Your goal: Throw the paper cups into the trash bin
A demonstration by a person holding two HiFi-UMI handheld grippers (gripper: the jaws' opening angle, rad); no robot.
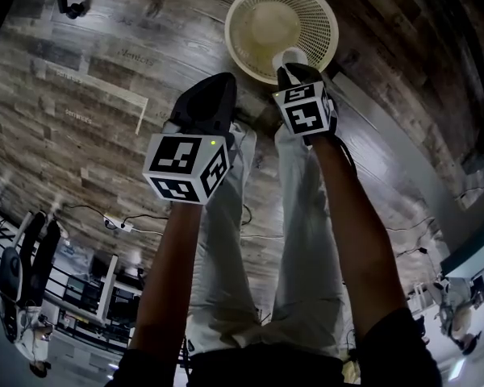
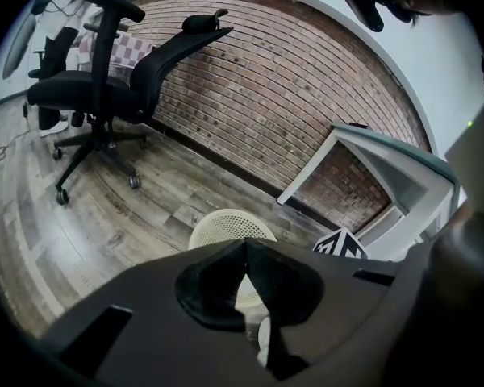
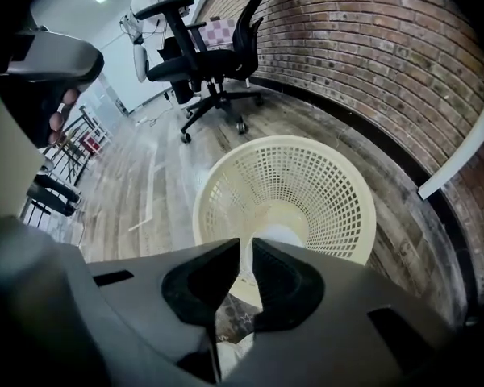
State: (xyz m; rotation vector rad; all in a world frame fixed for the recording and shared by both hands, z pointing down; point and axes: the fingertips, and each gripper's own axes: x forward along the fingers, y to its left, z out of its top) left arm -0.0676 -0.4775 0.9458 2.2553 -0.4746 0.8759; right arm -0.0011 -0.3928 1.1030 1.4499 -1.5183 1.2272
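A cream mesh trash bin (image 1: 281, 24) stands on the wood floor just ahead of me. My right gripper (image 1: 295, 66) hangs over its near rim, shut on a white paper cup (image 1: 293, 56). In the right gripper view the cup's thin wall sits pinched between the jaws of the right gripper (image 3: 248, 250), its round end (image 3: 279, 235) showing over the bin (image 3: 298, 192). My left gripper (image 1: 219, 81) is level with it to the left, short of the bin. Its jaws (image 2: 244, 247) meet at the tips, with the bin (image 2: 226, 226) beyond them. A pale sliver low between them is unclear.
A black office chair (image 2: 105, 87) stands on the floor to the left, in front of a brick wall (image 2: 290, 95). A white table frame (image 2: 363, 156) is at the right. My legs (image 1: 226, 256) are below the grippers. Cables (image 1: 121, 224) lie on the floor.
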